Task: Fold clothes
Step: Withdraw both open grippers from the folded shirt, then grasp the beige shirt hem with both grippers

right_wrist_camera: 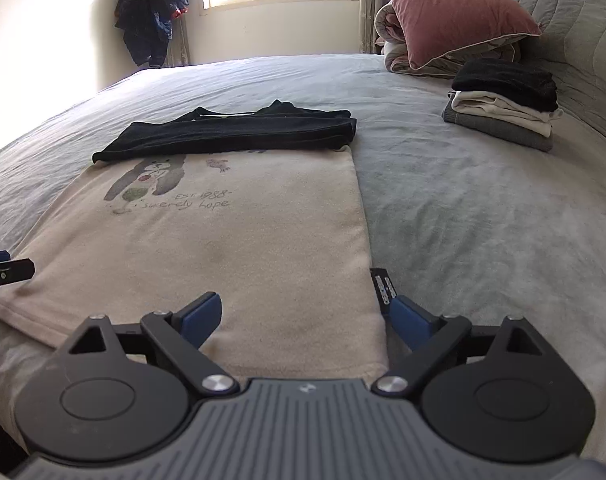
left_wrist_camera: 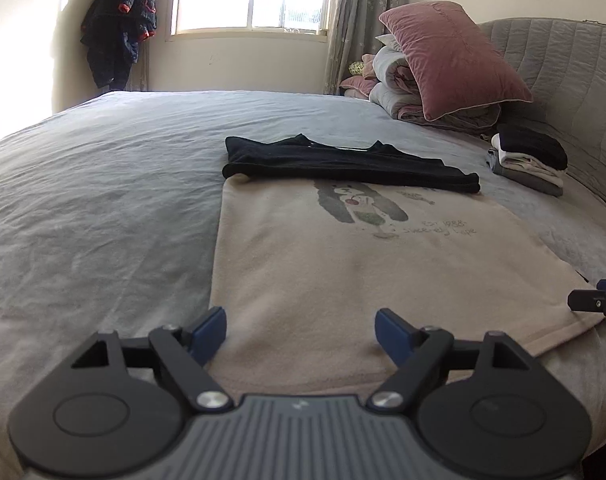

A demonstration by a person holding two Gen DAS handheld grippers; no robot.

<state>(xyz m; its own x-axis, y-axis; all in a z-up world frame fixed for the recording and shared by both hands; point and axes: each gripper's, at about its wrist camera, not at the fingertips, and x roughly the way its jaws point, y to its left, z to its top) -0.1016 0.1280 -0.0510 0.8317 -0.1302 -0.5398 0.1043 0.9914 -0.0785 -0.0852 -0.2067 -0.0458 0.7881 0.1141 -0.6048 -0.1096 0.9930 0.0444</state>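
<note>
Risk: beige shirt (left_wrist_camera: 343, 280) on the bed (left_wrist_camera: 103, 180) w/ sleeves folded in; grabbing only the top layer at the hem could drag the black sleeves (left_wrist_camera: 343, 164) askew. Left hand-held gripper (left_wrist_camera: 301, 334) & right hand-held gripper (right_wrist_camera: 305, 320): jaws wide apart, holding nothing, poised over the near hem corners.

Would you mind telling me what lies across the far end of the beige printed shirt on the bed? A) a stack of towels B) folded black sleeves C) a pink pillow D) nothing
B: the folded black sleeves lie across the far end of the beige shirt, above its bear print.
</note>
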